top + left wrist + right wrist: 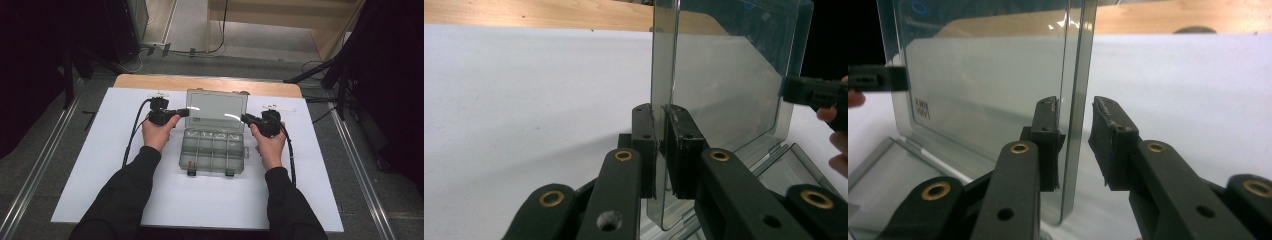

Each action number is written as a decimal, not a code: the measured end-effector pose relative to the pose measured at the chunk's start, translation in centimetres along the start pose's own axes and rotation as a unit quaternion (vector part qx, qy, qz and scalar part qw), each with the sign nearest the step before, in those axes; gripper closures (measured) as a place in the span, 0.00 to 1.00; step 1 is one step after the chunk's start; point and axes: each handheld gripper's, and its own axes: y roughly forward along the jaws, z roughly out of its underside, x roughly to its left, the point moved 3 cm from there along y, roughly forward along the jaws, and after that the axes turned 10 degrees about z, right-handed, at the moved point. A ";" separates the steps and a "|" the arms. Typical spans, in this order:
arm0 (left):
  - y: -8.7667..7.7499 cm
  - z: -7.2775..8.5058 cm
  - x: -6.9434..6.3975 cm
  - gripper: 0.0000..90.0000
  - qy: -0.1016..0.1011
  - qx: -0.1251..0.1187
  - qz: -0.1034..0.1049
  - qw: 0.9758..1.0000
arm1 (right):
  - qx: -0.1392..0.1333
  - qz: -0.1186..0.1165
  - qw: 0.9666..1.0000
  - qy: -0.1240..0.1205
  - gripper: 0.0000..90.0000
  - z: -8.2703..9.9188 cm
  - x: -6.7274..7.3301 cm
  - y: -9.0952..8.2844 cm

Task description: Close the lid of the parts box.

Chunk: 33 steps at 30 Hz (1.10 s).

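Standing lid: the clear lid point(216, 110) of the compartment box point(212, 152) is raised close to upright at the far side of the box, hinged along the box's far edge, with the open tray lying toward the person.
Lid's long axis: runs left to right across the table, so its two short side edges face outward, one toward each gripper.
Box position: middle of the white sheet point(100, 165) covering the table, between the person's two hands, latches on the near edge.
Left gripper point(660, 150): jaws pressed together on the lid's left side edge, which passes straight up between the pads; the grip looks firm, with no gap showing.
Right gripper point(1074, 142): jaws straddle the lid's right side edge but stand apart; the inner pad lies at or just beside the panel, the outer pad is clearly off it, so nothing is held here.
Nearer hand: both sit level with the lid in the high view, the left one point(170, 116) touching, the right one point(257, 121) around the edge without clamping.
Deciding relation: the lid's edge lies between the right jaws, along their length; judged from this, a plain squeeze would take hold before the lid is swung about its hinge.
Risk: with one side gripped, the thin panel could twist.
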 end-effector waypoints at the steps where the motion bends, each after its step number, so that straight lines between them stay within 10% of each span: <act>1: 0.0 0.0 0.0 0.93 0.002 0.000 0.000 1.000 | 0.001 0.000 1.000 0.003 0.81 -0.3 0.0 0.0; 24: -2.2 -0.5 -0.5 0.78 -0.008 -0.026 0.045 0.999 | -0.020 0.009 1.000 -0.005 0.95 -0.8 0.6 -0.7; 33: -1.9 -1.0 1.0 1.00 -0.036 -0.025 0.004 0.999 | -0.038 0.012 0.999 -0.009 0.95 -0.4 0.9 -1.0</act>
